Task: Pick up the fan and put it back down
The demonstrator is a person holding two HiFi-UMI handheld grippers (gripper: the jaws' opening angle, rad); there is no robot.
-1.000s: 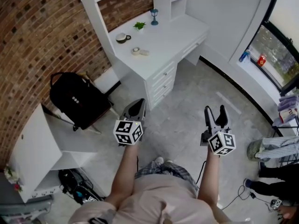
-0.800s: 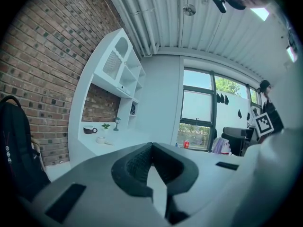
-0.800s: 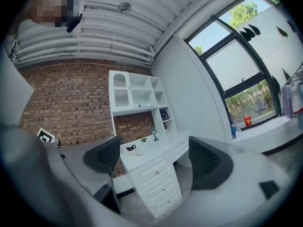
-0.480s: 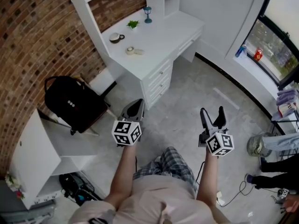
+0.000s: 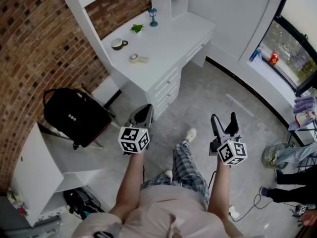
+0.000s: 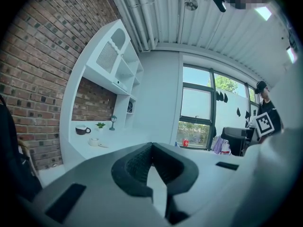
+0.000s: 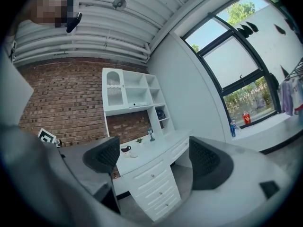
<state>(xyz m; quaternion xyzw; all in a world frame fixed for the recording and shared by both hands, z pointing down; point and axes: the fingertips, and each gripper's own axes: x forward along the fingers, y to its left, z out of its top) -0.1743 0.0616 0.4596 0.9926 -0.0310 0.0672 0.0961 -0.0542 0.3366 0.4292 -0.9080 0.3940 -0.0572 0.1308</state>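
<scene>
Head view shows me holding both tools out over the floor, well short of the white desk. My left gripper has its jaws pressed together with nothing between them. My right gripper has its jaws spread wide, and the gap holds only open air. In the right gripper view the fan is a small dark round shape, too small to make out in detail. It sits in a cubby of the white shelf unit above the desk, far beyond my right pads and above the gap between them. In the left gripper view it lies up and to the left of my closed tips, equally far off. A cup and a small plant stand on the desk below it.
</scene>
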